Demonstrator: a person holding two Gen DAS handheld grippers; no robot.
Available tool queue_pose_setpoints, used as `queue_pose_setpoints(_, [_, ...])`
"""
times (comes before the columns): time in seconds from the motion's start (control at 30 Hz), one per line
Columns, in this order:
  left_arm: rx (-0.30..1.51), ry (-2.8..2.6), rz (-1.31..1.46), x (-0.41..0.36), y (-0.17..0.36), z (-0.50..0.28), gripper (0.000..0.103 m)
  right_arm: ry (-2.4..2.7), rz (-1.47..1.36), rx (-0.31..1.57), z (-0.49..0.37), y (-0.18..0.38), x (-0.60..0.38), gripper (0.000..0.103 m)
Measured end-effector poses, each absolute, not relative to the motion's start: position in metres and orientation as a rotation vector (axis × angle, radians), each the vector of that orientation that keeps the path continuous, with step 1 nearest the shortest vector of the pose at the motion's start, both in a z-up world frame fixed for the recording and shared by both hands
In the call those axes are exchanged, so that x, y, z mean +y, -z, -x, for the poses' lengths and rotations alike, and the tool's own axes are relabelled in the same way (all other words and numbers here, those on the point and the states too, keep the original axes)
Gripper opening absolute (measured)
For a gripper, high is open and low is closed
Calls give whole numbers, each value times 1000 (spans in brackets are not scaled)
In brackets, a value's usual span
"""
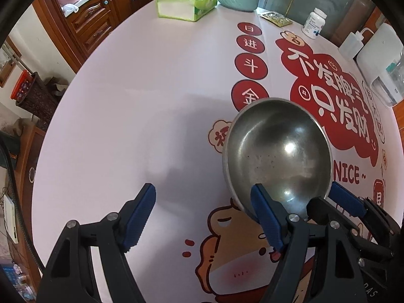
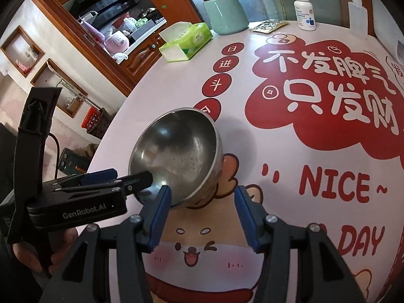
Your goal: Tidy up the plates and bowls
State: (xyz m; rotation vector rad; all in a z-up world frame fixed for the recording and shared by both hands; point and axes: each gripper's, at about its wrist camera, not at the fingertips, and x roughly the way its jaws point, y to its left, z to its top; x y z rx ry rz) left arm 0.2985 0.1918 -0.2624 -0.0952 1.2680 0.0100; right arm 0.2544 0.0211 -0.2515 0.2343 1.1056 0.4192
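Steel bowl (image 1: 277,151) sits tilted mid-table, well in from the near edge, so its rim comes up to meet your jaws. Your left gripper (image 1: 203,217) gapes wide, one pad inside the rim. Your right gripper (image 2: 202,217) hangs half-apart, empty, beside it on the printed tablecloth (image 1: 126,101).

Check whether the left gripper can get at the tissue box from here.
Probably yes. The left gripper is open, and bare tablecloth lies between it and the tissue box at the far edge. The steel bowl sits off to the side.
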Motion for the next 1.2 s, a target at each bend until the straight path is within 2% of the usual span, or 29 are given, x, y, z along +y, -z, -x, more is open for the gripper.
queue_pose_setpoints(0.13, [1290, 0, 93, 188, 267, -299, 66, -401, -240, 1117, -256, 256, 20, 52])
queue_pose_setpoints(0.27, [1301, 16, 101, 184, 269, -299, 55, -411, -258, 1121, -256, 256, 18, 34])
queue_pose_setpoints(0.47, [1301, 46, 99, 175, 266, -298, 35, -434, -254, 1117, -253, 252, 21, 19])
queue_pose_setpoints(0.57, [1294, 53, 91, 173, 263, -294, 23, -435, -259, 1116, -253, 252, 22, 18])
queue_pose_setpoints(0.67, [1295, 60, 85, 171, 261, -293, 16, -435, -271, 1111, -253, 251, 20, 16])
queue_pose_setpoints(1.2, [1283, 112, 78, 153, 245, -259, 16, -392, -376, 1114, -230, 232, -9, 11])
